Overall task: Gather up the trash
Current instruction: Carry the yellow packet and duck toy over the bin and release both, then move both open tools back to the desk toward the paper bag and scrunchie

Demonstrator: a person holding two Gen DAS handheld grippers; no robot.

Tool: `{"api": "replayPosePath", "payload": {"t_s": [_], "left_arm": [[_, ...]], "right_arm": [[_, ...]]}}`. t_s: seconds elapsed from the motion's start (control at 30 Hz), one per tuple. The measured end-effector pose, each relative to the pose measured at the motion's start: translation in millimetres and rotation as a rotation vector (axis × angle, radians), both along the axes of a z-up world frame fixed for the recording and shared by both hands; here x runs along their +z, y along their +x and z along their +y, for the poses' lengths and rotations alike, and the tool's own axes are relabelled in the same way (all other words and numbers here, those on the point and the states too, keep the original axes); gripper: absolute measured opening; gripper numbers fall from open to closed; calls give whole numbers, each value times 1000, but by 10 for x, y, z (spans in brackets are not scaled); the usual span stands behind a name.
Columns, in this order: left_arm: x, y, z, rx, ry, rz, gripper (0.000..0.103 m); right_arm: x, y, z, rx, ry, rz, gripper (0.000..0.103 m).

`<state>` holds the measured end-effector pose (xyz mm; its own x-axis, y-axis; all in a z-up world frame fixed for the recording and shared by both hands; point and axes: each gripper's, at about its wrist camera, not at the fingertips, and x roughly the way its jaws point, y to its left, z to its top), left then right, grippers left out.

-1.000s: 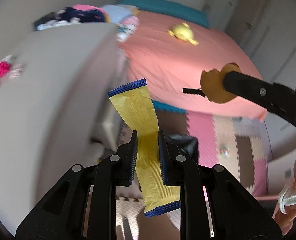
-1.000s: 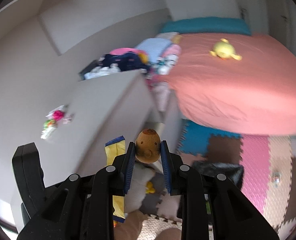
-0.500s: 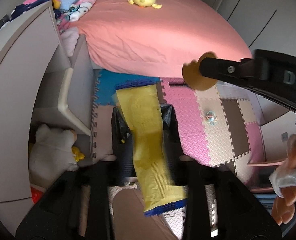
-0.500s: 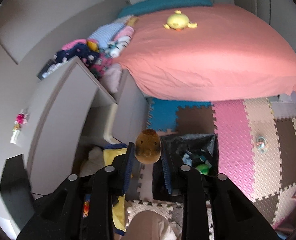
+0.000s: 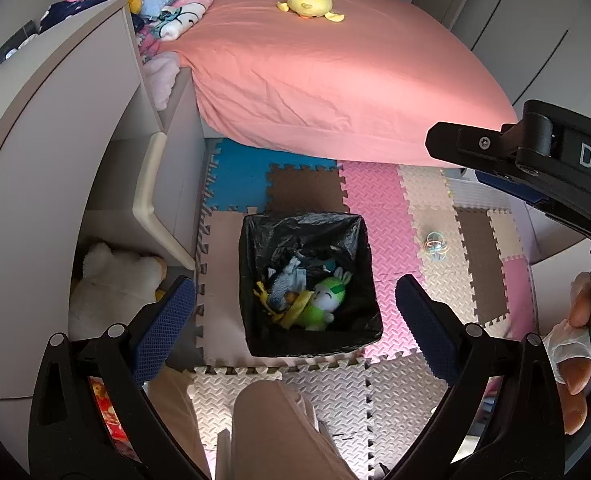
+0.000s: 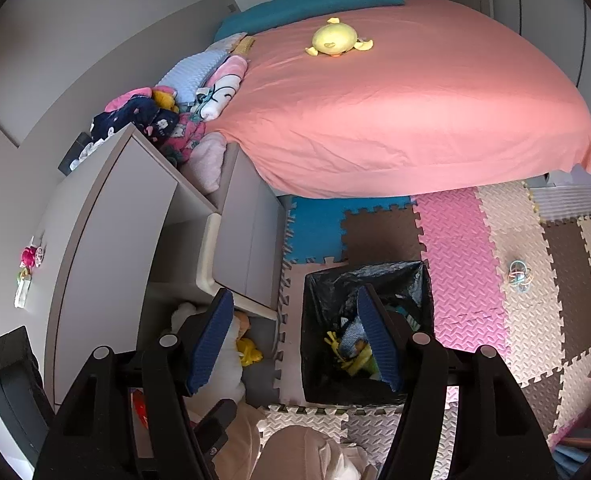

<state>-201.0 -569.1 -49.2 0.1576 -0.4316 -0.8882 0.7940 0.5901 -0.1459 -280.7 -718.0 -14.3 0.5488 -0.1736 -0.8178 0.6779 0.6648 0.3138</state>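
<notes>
A square bin lined with a black bag (image 5: pixel 251 280) stands on the foam mat, directly below both grippers. Inside it lie a yellow wrapper (image 5: pixel 293 312), a green and white soft toy (image 5: pixel 323 300) and a blue knitted piece (image 5: pixel 285 284). My left gripper (image 5: pixel 295 320) hangs over the bin with its jaws opening wide and nothing between them. My right gripper (image 6: pixel 295 340) is over the bin's (image 6: pixel 309 320) left side, its jaws opening and empty too. In the left wrist view, one of its black fingers (image 5: pixel 475 148) reaches in from the right.
A bed with a pink sheet (image 5: pixel 335 80) and a yellow duck plush (image 5: pixel 307 2) fills the back. A white drawer unit (image 5: pixel 167 184) and a white plush (image 5: pixel 111 276) stand left of the bin. A ring toy (image 5: pixel 435 244) lies on the mat. A person's leg (image 5: pixel 271 432) is below.
Both grippers came down over the bin and opened. The yellow wrapper left the left gripper and now lies in the bin. The brown round thing is gone from the right gripper.
</notes>
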Motion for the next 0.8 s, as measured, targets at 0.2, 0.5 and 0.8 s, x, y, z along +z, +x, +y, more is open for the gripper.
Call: {"api": "replayPosePath", "payload": {"t_s": [0.2,0.5,0.8], "left_arm": [[43,13,40,-1,-17,5,97],[304,96,125,-2,-62,-33,97],[674,568,545,98,-96,-100,97]], "right_arm": [[55,16,33,10,-1,-5,65],[334,133,149,43,-33,-31,65],[662,659,566,150,-73,-72,67]]}}
